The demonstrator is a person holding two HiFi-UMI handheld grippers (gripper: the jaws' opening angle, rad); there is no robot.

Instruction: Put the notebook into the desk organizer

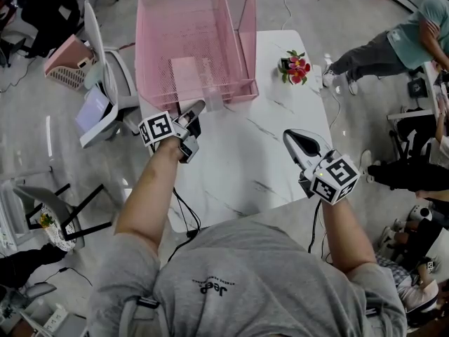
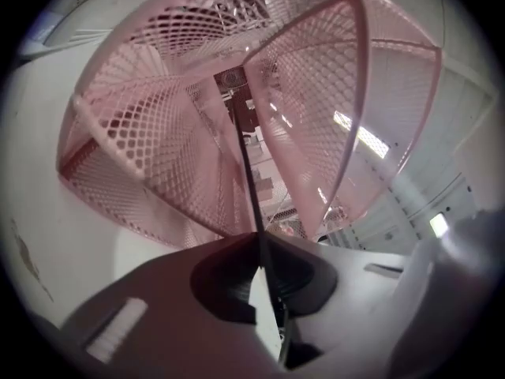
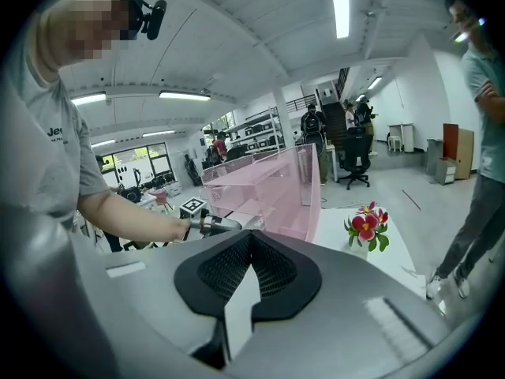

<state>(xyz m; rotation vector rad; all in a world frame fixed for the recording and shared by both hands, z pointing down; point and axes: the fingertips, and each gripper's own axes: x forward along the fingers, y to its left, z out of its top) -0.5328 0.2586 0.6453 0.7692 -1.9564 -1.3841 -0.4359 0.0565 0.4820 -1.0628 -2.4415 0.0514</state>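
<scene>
A pink mesh desk organizer (image 1: 151, 62) stands at the far left of the white marble table (image 1: 245, 167). A pink notebook (image 1: 186, 76) stands in the organizer's left section, its near end at the front opening. My left gripper (image 1: 195, 108) is at that opening, shut on the notebook's near end. In the left gripper view the notebook (image 2: 245, 156) shows edge-on as a thin dark line running up from the closed left gripper (image 2: 260, 239) into the mesh organizer (image 2: 158, 133). My right gripper (image 1: 291, 135) hangs over the table's near right part, shut and empty (image 3: 251, 239).
A small pot of red flowers (image 1: 295, 67) stands on the table right of the organizer. An office chair (image 1: 105, 83) and a pink basket (image 1: 66, 62) are on the floor at left. A person (image 1: 393, 48) stands at the right. Cables trail below the table edge.
</scene>
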